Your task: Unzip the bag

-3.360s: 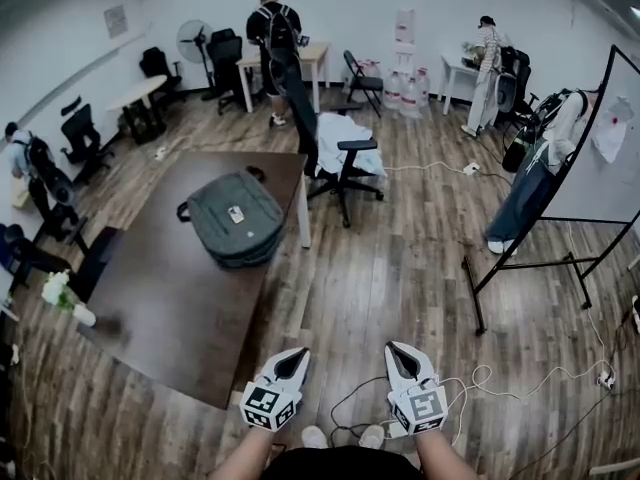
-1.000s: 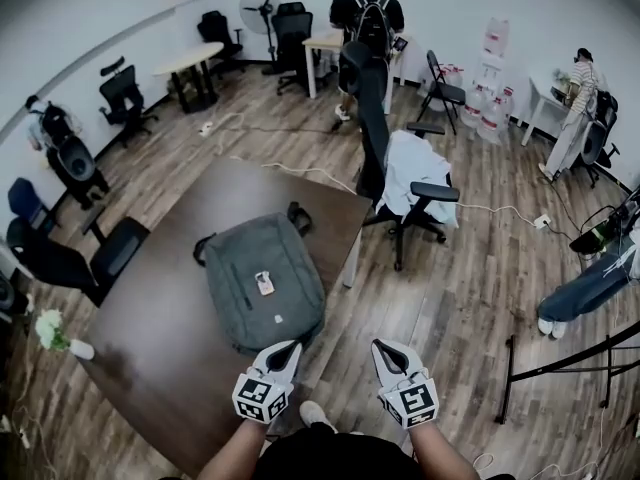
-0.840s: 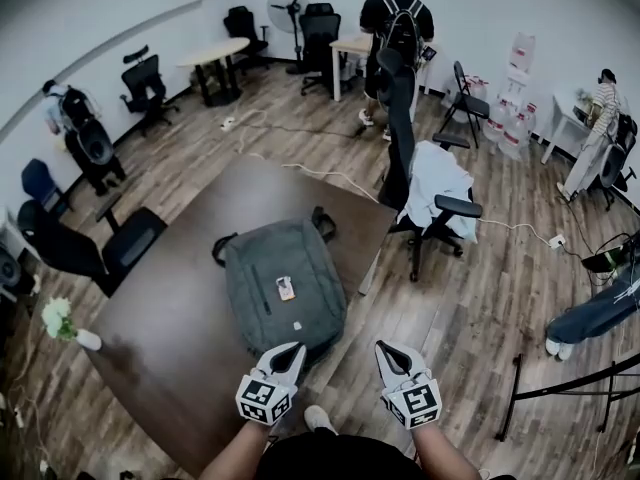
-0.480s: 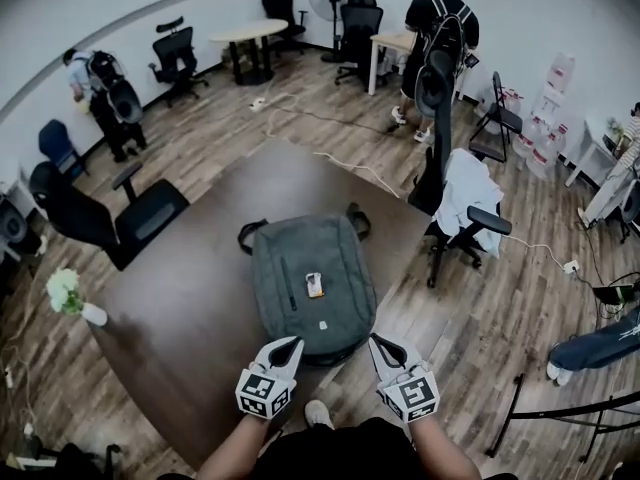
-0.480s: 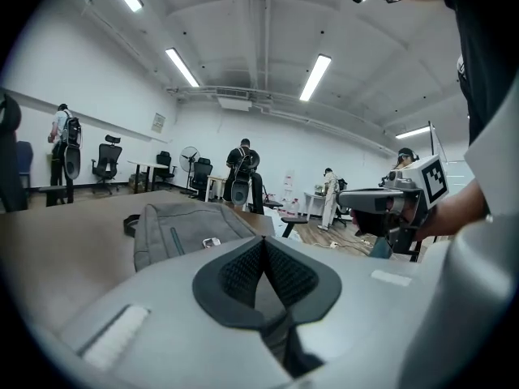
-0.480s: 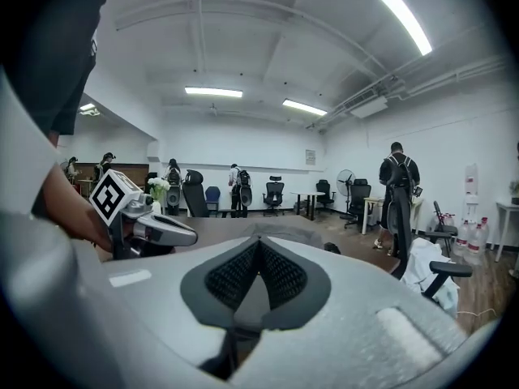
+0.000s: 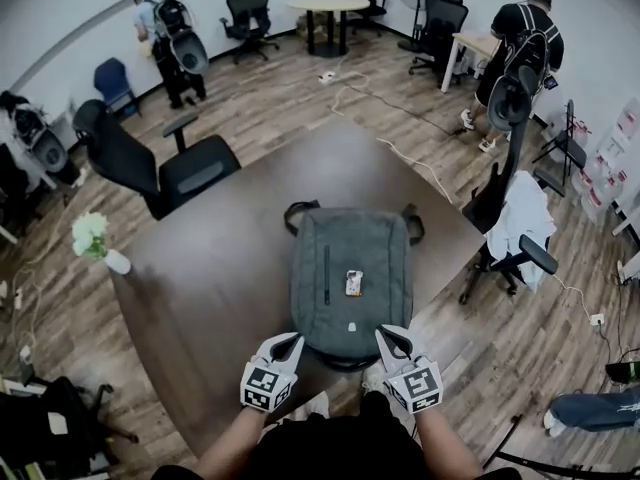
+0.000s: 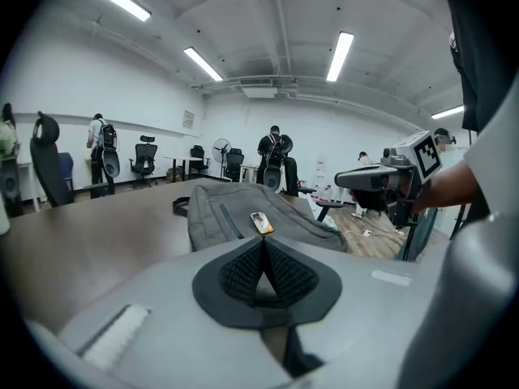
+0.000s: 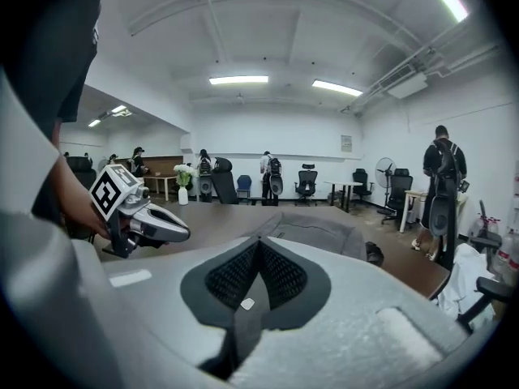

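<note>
A grey backpack (image 7: pixel 350 278) lies flat on the dark brown table (image 7: pixel 230 268), its handle toward the far side and a long zip (image 7: pixel 326 273) running down its front. A small orange tag (image 7: pixel 353 283) sits on top. My left gripper (image 7: pixel 291 341) hovers at the bag's near left corner, shut and holding nothing. On the other side my right gripper (image 7: pixel 384 335) is at the near right corner, also shut and empty. The bag (image 8: pixel 243 217) lies just ahead of the closed jaws in the left gripper view. The right gripper view shows the bag (image 9: pixel 316 233) beyond its closed jaws.
A small white vase of flowers (image 7: pixel 95 240) stands at the table's left edge. Black office chairs (image 7: pixel 165 168) stand beyond the table's far left. A chair draped with white cloth (image 7: pixel 520 223) is on the right. People stand far off by the walls. Cables run over the wood floor.
The view has swung round and closed in on the table. The bag now lies directly ahead, and both shut grippers have come up to its near edge.
</note>
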